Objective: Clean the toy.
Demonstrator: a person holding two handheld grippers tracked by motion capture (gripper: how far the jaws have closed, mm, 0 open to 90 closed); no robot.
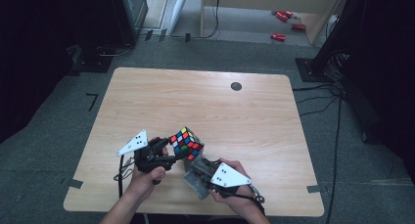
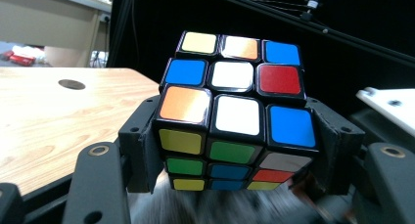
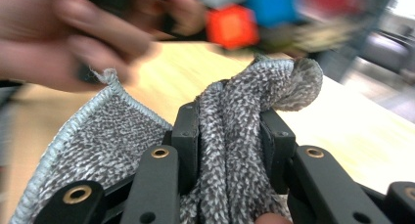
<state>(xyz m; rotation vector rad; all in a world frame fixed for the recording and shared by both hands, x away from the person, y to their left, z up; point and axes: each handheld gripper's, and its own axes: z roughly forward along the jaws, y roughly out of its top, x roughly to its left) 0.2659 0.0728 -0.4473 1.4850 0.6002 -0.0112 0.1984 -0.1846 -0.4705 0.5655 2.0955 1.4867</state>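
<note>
A scrambled Rubik's cube (image 1: pixel 186 143) is held above the near part of the wooden table (image 1: pixel 205 101). My left gripper (image 1: pixel 179 152) is shut on it, and in the left gripper view the jaws press on the cube's (image 2: pixel 235 114) two sides. Just right of it and lower, my right gripper (image 1: pixel 199 168) is shut on a grey woven cloth (image 1: pixel 195 180). In the right gripper view the cloth (image 3: pixel 98 145) is bunched between the jaws of the right gripper (image 3: pixel 230 136), its folded tip close under the blurred cube (image 3: pixel 232 26).
A dark round grommet (image 1: pixel 236 86) sits in the table's far right part. Red objects (image 1: pixel 284 26) lie on the floor beyond the table. Cables (image 1: pixel 323 99) run over the floor at the right, and dark equipment stands at both sides.
</note>
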